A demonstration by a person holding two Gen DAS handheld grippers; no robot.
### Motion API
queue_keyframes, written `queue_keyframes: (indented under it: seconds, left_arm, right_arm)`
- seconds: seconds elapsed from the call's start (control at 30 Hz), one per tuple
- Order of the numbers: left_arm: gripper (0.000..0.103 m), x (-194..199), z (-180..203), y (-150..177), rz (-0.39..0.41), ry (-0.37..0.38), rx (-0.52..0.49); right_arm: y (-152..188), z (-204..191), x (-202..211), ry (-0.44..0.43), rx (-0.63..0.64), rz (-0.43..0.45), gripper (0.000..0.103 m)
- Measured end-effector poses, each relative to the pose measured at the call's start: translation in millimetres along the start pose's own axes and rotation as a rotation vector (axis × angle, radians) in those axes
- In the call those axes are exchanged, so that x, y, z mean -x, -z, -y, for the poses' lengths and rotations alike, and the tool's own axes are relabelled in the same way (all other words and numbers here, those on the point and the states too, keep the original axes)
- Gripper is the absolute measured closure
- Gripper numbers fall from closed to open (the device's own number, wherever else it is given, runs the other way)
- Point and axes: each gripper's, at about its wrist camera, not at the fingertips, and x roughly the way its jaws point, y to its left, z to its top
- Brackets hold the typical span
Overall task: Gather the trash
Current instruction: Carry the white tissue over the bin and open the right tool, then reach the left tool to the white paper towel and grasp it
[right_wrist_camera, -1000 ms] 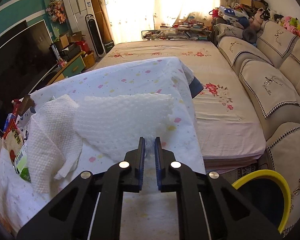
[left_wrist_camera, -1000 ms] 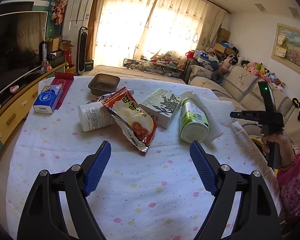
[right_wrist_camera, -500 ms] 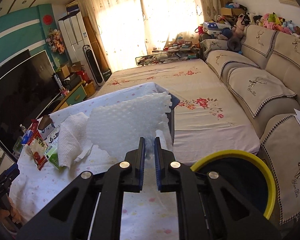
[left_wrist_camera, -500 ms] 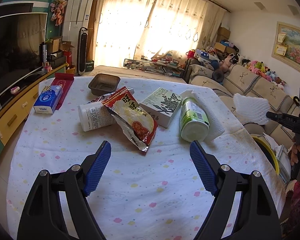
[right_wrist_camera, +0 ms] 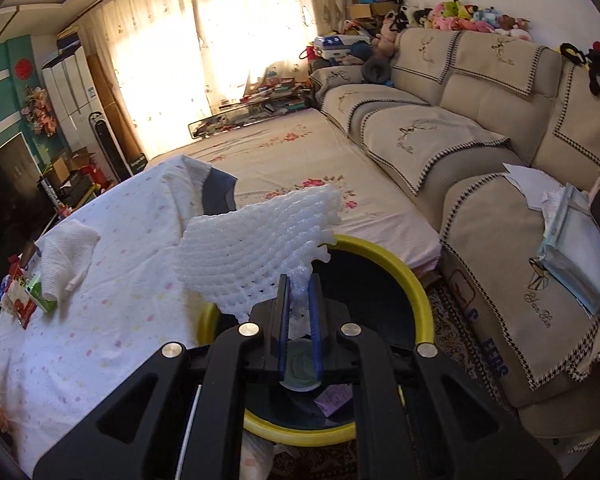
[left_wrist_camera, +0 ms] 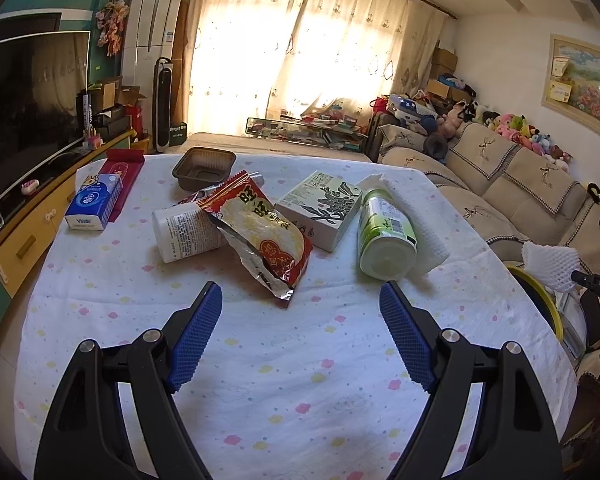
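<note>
In the left wrist view, the left tool (left_wrist_camera: 300,332) sits low in the frame, spread wide with nothing in it. Trash lies on the tabletop (left_wrist_camera: 260,380) in the middle: a snack bag (left_wrist_camera: 260,236), a box (left_wrist_camera: 320,208) and a green bottle (left_wrist_camera: 384,232).

In the right wrist view, the right tool (right_wrist_camera: 299,312) is squeezed tight on a white foam net (right_wrist_camera: 256,248) in the middle of the frame, above the yellow bin (right_wrist_camera: 416,284). The net is light and leans left, so it could catch the rim and fall outside.
</note>
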Motion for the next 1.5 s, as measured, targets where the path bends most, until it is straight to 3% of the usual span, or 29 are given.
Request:
queue_keyframes:
  seconds: [0.3, 0.4, 0.77, 1.1, 1.3, 1.5]
  left_arm:
    - [0.023, -3, 3, 1, -0.009, -0.001, -0.008]
    - [0.023, -3, 3, 1, -0.008, -0.002, -0.009]
    - [0.023, -7, 15, 0, -0.019, 0.005, -0.040]
    - [0.023, -35, 78, -38, -0.088, 0.108, -0.110]
    - [0.023, -67, 121, -69, -0.110, 0.083, -0.191]
    - [0.023, -112, 133, -84, -0.188, 0.084, -0.142]
  right_arm:
    - [16, 27, -23, 0.080, -0.034, -0.056, 0.091]
    - [22, 27, -31, 0.090, -0.040, -0.070, 0.084]
    - [28, 30, -31, 0.057, -0.074, -0.064, 0.079]
    - [31, 44, -32, 0.021, -0.112, -0.066, 0.076]
    - [35, 48, -32, -0.009, -0.128, -0.067, 0.075]
    - [36, 48, -36, -0.042, -0.131, -0.077, 0.075]
